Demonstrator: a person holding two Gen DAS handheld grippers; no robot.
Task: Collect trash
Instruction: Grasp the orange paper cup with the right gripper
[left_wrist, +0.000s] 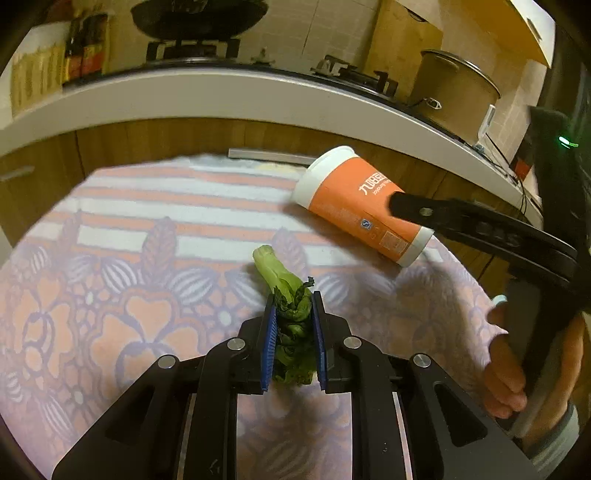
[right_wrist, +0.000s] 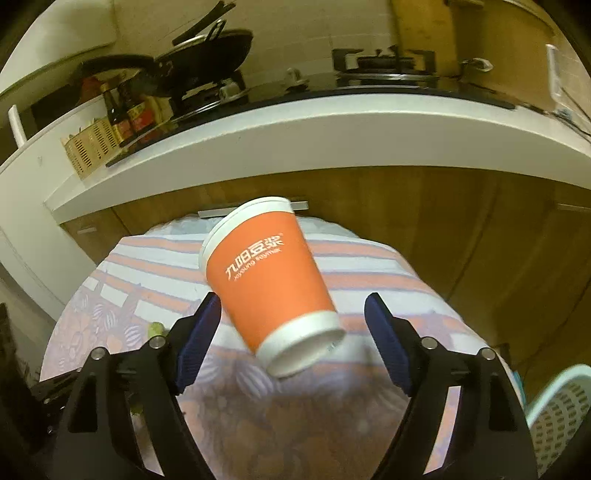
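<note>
A wilted green vegetable leaf (left_wrist: 280, 284) lies on the flowered cloth, pale stalk pointing away. My left gripper (left_wrist: 293, 299) is shut on its leafy end, both blue pads pressed against it. An orange paper cup (left_wrist: 354, 206) with white rims lies on its side to the far right. In the right wrist view the cup (right_wrist: 269, 280) sits between the fingers of my right gripper (right_wrist: 293, 302), base toward the camera. That gripper is open: the left pad is close by the cup's side, the right pad well clear. One right finger (left_wrist: 424, 212) crosses the cup.
The small table wears an orange and purple cloth (left_wrist: 110, 258). Behind it are a wooden cabinet front and a white counter edge (left_wrist: 221, 99) carrying a stove, pans, bottles and a pot. A pale blue basket (right_wrist: 554, 406) stands low at the right. A hand (left_wrist: 502, 362) holds the right gripper.
</note>
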